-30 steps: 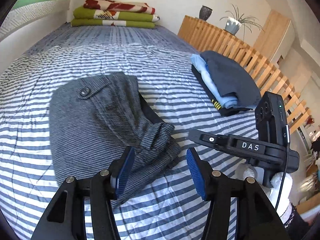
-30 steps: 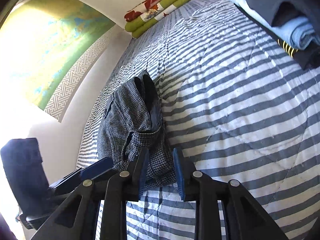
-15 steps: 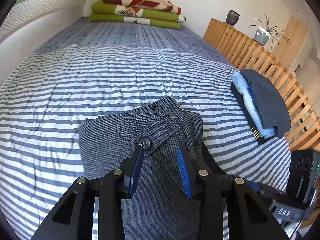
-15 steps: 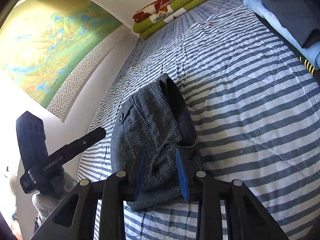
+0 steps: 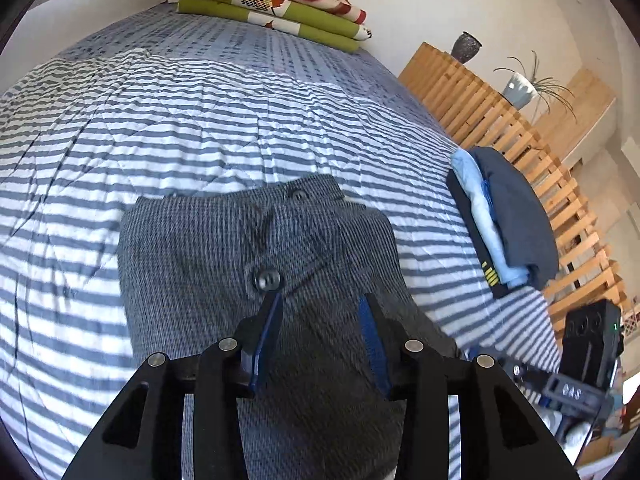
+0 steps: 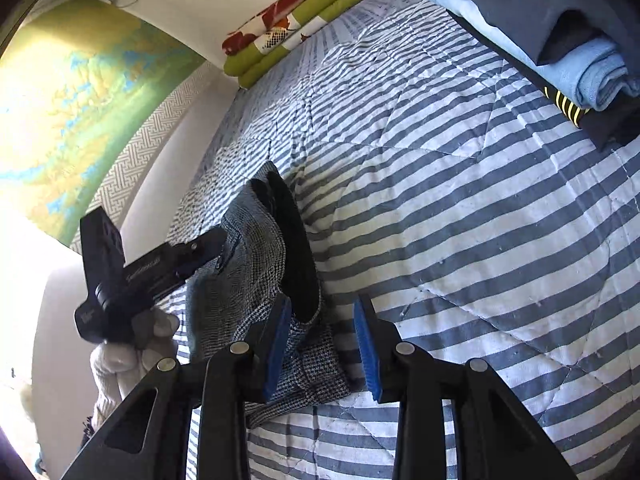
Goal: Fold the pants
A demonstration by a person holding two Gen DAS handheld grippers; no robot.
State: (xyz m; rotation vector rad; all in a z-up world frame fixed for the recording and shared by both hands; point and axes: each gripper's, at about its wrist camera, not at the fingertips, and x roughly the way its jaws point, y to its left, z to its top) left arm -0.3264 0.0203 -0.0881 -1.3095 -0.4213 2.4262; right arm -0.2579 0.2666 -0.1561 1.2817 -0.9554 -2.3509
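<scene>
Grey checked pants (image 5: pixel 200 260) lie folded in a compact rectangle on the striped bed (image 5: pixel 240 120), a button flap on top. My left gripper (image 5: pixel 320 300) hovers low over their near half, jaws open, cloth under them and none pinched. In the right wrist view the pants (image 6: pixel 248 264) show their dark lining along the right edge. My right gripper (image 6: pixel 323 302) is open at their near right corner, with its left finger (image 6: pixel 276 340) over the cloth. The left gripper (image 6: pixel 152 268) and a gloved hand (image 6: pixel 132 344) are at the pants' left side.
A stack of folded blue and dark clothes (image 5: pixel 508 208) lies at the bed's right edge beside a wooden slatted rail (image 5: pixel 480 100). Green and red folded blankets (image 5: pixel 280 4) sit at the bed's far end. A wall map (image 6: pixel 80 80) hangs on the left.
My left gripper moved from the pants' near edge to above them and its jaws narrowed. The right gripper's jaws widened and the cloth that was between them now lies mostly to the left.
</scene>
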